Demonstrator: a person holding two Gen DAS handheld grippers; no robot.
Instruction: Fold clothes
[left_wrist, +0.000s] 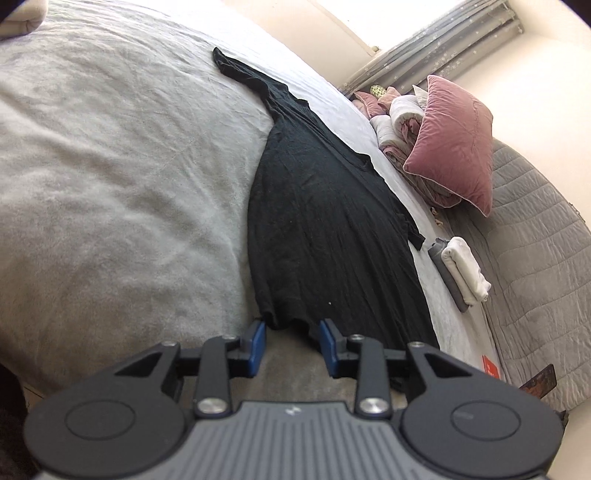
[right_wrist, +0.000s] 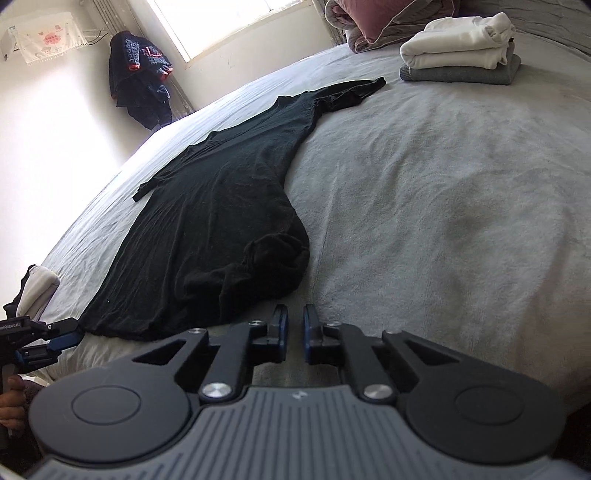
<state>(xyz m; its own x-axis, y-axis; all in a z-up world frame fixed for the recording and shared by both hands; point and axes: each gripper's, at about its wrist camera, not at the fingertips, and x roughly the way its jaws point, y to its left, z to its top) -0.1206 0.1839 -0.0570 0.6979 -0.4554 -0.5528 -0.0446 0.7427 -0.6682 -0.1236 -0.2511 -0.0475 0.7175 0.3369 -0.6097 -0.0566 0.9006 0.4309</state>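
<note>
Soft matt cloth and hard plastic

The black garment (left_wrist: 325, 221) is thin matt knit with fine creases; the bedspread (right_wrist: 424, 192) is fuzzy, napped grey cloth; the pink pillow (left_wrist: 454, 144) at two o'clock has a velvety sheen; the right gripper (right_wrist: 294, 332) is matt black plastic with shiny metal screws.

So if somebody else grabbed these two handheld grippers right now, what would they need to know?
Left gripper: open at the hem of the black garment, not pinching it.
Right gripper: shut, empty, just short of the bunched hem corner.
The garment lies spread lengthwise on the grey bed.
Done: a folded white and grey stack sits near the pink pillow.
Left: straighten that corner, then fold the garment.
</note>
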